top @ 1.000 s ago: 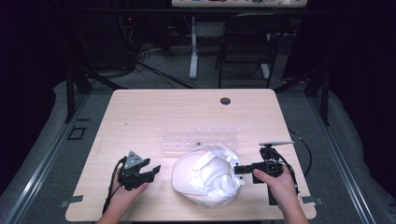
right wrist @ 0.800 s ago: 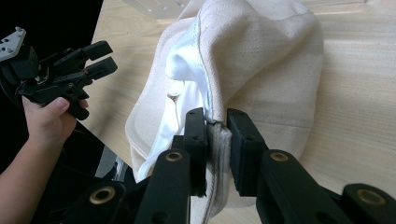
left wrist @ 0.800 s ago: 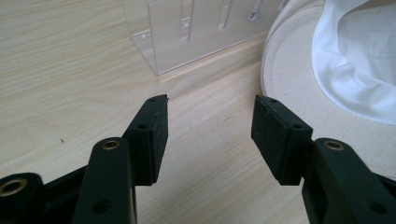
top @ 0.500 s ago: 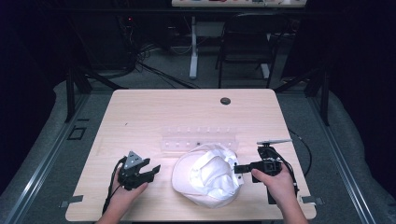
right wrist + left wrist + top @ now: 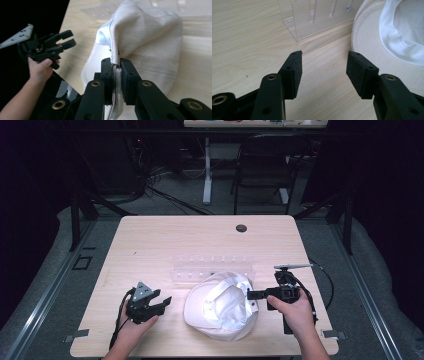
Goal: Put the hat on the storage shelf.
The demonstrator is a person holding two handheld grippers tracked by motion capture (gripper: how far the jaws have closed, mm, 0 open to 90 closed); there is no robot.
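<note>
Hat (image 5: 222, 307) lies crown-down just before the clear rack (image 5: 212, 269); right gripper (image 5: 115, 66) has just closed on its rim edge, likely to lift or turn it, while left gripper (image 5: 323, 68) waits with jaws apart, left of the hat.

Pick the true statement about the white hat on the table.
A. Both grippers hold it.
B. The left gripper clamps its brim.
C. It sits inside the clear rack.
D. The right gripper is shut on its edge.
D: the right gripper pinches the white hat's edge between closed pads, while the left gripper stands open over bare table.
</note>
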